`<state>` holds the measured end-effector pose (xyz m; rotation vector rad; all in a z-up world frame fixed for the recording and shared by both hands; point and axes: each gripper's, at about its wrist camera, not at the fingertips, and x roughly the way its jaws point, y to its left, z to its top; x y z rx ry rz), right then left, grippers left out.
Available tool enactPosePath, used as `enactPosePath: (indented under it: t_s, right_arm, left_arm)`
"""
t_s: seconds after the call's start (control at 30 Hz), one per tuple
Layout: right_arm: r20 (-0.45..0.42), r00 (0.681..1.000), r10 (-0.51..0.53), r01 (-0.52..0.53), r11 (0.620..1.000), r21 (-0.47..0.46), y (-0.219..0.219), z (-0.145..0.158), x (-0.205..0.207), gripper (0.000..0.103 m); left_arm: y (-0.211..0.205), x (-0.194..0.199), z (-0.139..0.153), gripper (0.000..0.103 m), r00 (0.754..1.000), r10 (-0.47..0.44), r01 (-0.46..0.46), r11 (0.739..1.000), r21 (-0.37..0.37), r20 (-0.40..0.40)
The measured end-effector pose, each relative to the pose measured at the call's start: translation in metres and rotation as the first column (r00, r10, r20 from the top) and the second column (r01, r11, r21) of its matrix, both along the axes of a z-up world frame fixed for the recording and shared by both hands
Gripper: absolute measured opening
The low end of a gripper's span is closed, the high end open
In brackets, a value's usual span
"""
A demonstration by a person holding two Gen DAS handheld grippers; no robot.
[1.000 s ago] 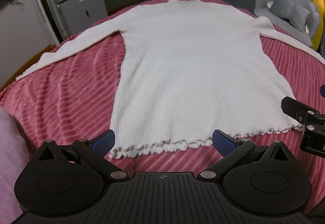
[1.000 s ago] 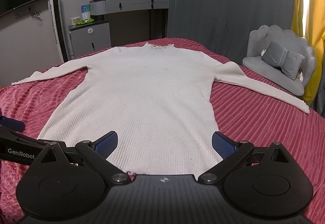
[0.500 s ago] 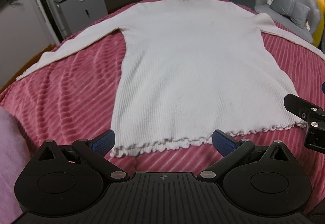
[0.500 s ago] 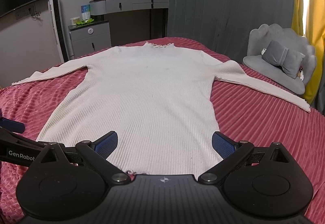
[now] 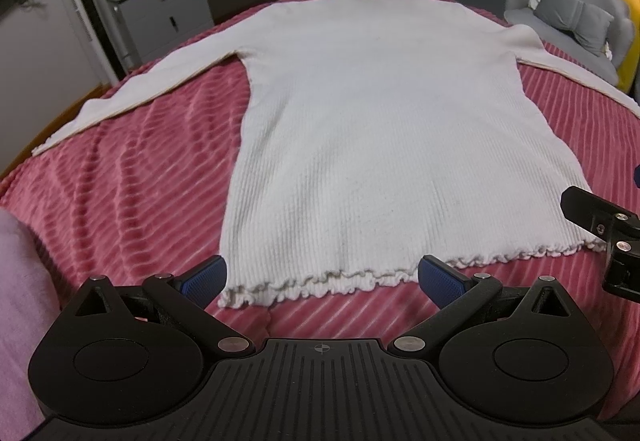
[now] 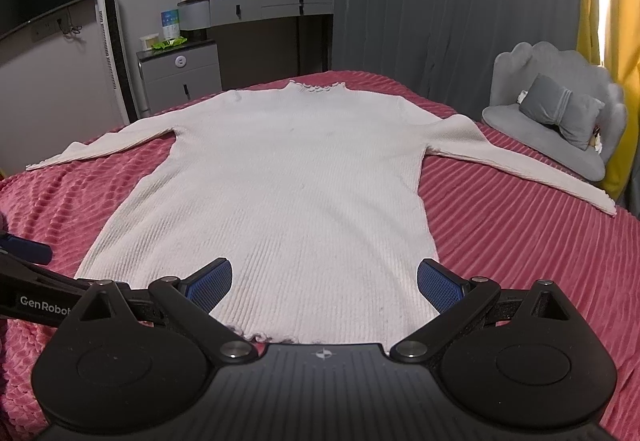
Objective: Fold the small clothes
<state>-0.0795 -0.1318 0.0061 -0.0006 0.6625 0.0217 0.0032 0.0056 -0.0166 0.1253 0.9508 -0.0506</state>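
The left gripper (image 5: 320,277) hovers with jaws spread wide at the ruffled hem of the white ribbed sweater (image 5: 384,129). The right gripper (image 6: 325,281) is likewise wide apart, above the hem's right part. The sweater lies flat on the pink bed (image 6: 520,241), sleeves out, collar far. Beyond stand a grey chair (image 6: 560,113) and a dresser (image 6: 256,9).

White ribbed sweater (image 5: 380,129) is spread flat on the pink striped bedspread (image 5: 132,185), sleeves out sideways, ruffled hem at the near edge. Left gripper (image 5: 320,277) sits wide open just short of the hem; right gripper (image 5: 600,225) pokes in by the hem's right corner.
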Motion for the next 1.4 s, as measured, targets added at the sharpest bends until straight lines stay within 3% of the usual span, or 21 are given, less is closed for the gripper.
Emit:
enactPosePath:
  t_s: [1.1, 1.4]
  right_arm:
    - [-0.014, 1.0, 0.017, -0.016, 0.999, 0.028, -0.004, -0.007, 0.005, 0.099]
    - [-0.02, 1.0, 0.021, -0.019, 0.992, 0.121, -0.012, -0.011, 0.007, 0.099]
  left_arm:
    - [-0.002, 0.002, -0.006, 0.103, 1.0, -0.016, 0.016, 1.0, 0.011, -0.008]
    - [-0.005, 0.001, -0.007, 0.103, 1.0, -0.023, 0.024, 0.999, 0.035, -0.007]
